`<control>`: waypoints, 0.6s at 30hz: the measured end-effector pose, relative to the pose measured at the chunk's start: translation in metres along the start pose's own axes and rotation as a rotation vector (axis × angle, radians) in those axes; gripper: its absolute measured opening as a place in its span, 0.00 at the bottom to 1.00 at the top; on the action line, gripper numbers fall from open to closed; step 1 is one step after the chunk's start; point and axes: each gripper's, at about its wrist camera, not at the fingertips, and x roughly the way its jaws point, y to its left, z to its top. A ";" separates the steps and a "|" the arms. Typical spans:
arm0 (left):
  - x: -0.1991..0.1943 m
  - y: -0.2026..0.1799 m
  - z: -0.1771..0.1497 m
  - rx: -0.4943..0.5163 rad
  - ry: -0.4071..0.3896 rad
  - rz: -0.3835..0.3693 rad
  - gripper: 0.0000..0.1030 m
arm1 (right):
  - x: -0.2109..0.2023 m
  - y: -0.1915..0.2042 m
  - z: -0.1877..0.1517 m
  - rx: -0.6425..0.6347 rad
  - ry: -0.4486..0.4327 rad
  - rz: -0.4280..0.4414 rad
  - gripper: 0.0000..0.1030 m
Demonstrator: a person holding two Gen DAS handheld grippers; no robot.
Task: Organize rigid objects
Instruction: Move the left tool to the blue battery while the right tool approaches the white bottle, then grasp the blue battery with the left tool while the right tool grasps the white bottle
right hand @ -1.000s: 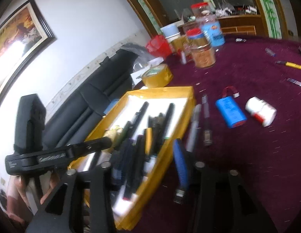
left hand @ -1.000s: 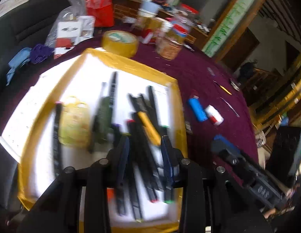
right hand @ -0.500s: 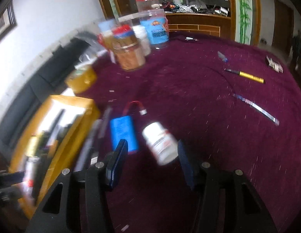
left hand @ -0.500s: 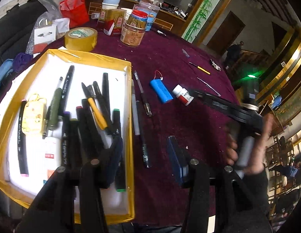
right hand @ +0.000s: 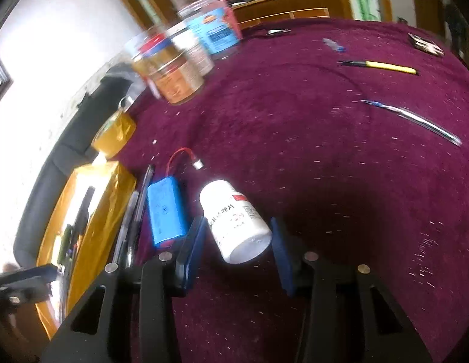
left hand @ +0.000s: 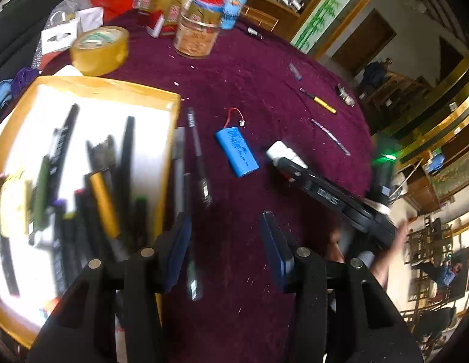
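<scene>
Right tool (right hand: 234,249): its two blue-padded jaws straddle a white plastic pill bottle (right hand: 236,220) lying on its side. The jaws have just been closing, yet a gap shows on each side of the bottle, so nothing is gripped.
Left tool (left hand: 227,251): unclenched and empty above the table, pointing steeply down. Its jaws widened a moment ago.
Table (right hand: 325,166): covered in a dark purple cloth.
Blue battery pack (right hand: 165,211): flat, rectangular, with a red wire; just left of the right tool's left pad.
Loose dark pens (left hand: 198,163): lying ahead of the left tool's left pad, beside the tray.
Yellow-rimmed white tray (left hand: 171,139): left of the left tool, holding many markers and pens.
Yellow pen (right hand: 382,66): far ahead of the right tool, well apart.
Tape roll (left hand: 98,50): tan, beyond the tray.
</scene>
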 end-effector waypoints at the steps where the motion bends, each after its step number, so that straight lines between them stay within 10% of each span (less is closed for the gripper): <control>1: 0.008 -0.005 0.005 0.001 0.014 0.003 0.44 | -0.002 -0.003 0.001 0.016 -0.006 -0.022 0.37; 18: 0.127 -0.042 0.070 0.013 0.131 0.236 0.43 | -0.012 -0.023 0.006 0.100 0.007 0.059 0.38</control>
